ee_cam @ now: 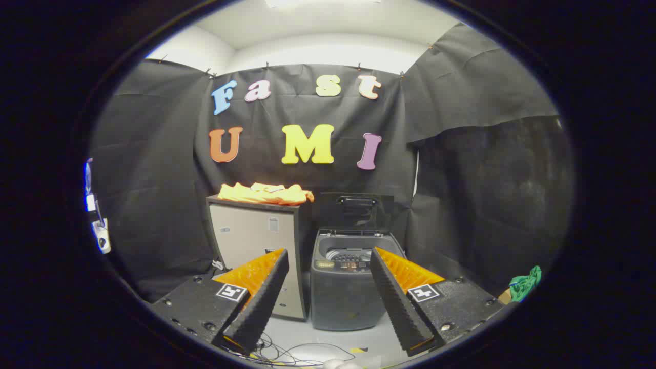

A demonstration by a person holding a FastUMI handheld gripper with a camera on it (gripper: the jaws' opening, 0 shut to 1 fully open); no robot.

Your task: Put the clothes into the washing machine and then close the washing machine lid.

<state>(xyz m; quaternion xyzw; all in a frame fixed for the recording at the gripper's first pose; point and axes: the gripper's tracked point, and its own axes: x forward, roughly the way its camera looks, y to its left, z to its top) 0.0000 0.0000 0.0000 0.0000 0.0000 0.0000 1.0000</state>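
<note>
Approach to the first pick. The tongs [328,274] stand wide apart with nothing between the fingers, and are well short of every object in the booth. The landmark is the washing machine [342,294], a dark top-loader on the floor straight ahead, seen in the gap between the fingers. Its lid [356,207] is raised, standing near upright at the back of the machine, so the drum opening [348,252] is free to receive a load. Just beside the machine, on its left as seen from the tongs, stands a pale cabinet [259,251] that rises higher than the machine's top. The clothes [265,193], an orange garment lying flat and somewhat crumpled, rest on the cabinet's top, above and to the left of the drum opening. A small green cloth [525,283] lies well apart from the machine on its right; whether it belongs to the load cannot be told. Loose cables [287,353] lie on the floor in front of the machine.

The step in hand appears to be the reach for the orange garment. To do it well, the tongs should probably rise above the cabinet's top, come in toward a raised fold, not a flat edge, and close deep enough to gather several layers, so that the cloth does not trail over the machine's rim during the short carry across to the drum.
</note>
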